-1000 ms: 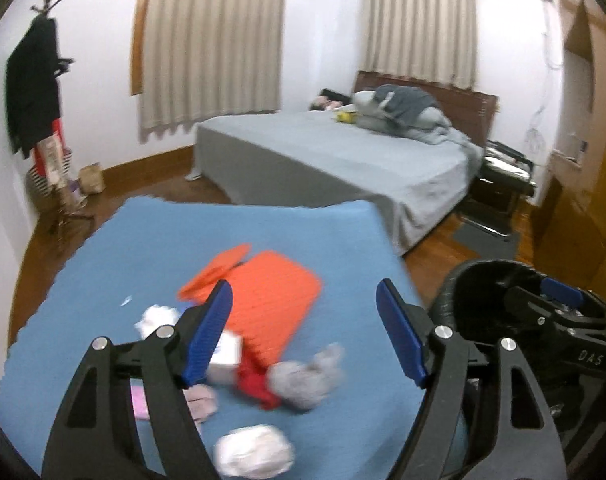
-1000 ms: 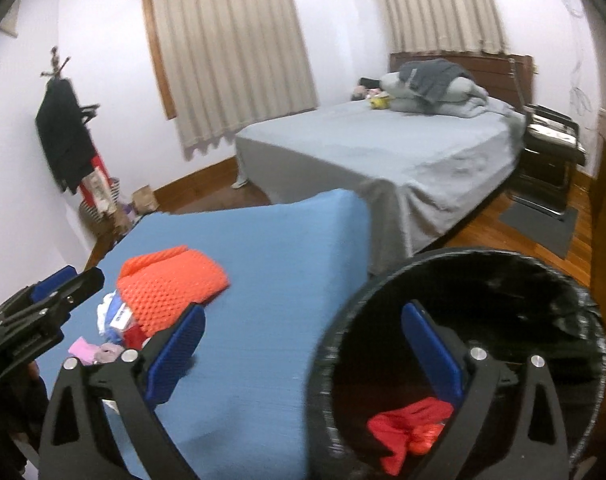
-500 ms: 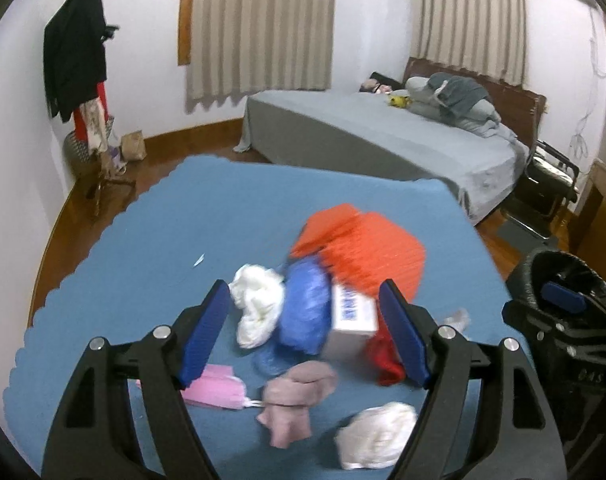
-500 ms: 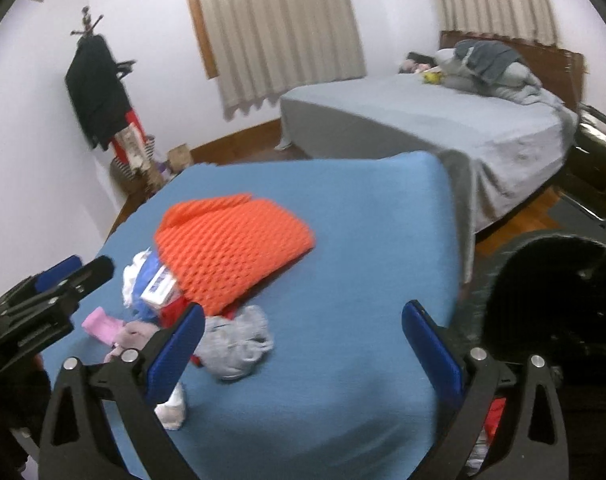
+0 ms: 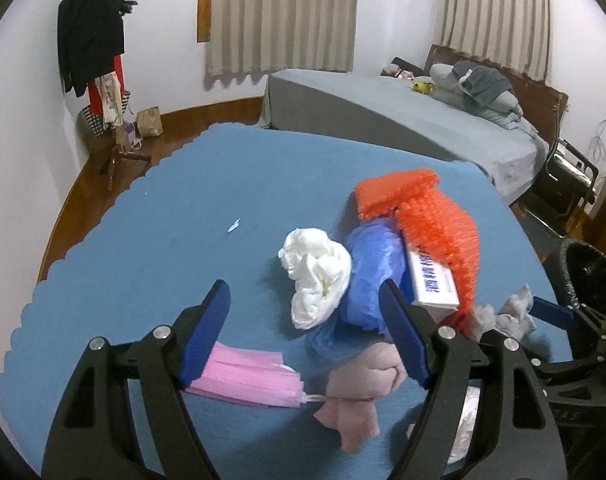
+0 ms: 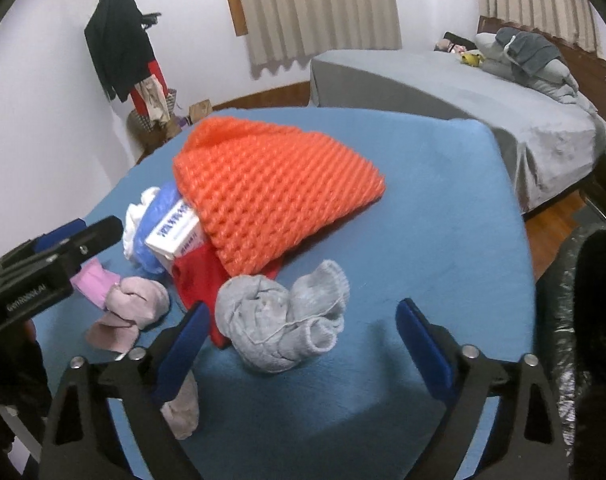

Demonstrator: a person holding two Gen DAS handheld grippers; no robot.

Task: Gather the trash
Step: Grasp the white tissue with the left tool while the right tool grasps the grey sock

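On the blue surface (image 6: 423, 240) the trash lies heaped: an orange net (image 6: 275, 196) over a box (image 6: 175, 236) and blue bag (image 5: 371, 264), with a white wad (image 5: 319, 276), pink mask (image 5: 247, 376) and pink sock (image 5: 363, 384) nearby. Left tongs (image 5: 303, 332) hang released above the wad and mask. Right tongs (image 6: 299, 344), their jaws just narrowing, stand spread around a grey sock (image 6: 283, 320) without pressing it. Closing too high could snag only a fold, so the sock might slip before reaching the bin (image 6: 575, 320).
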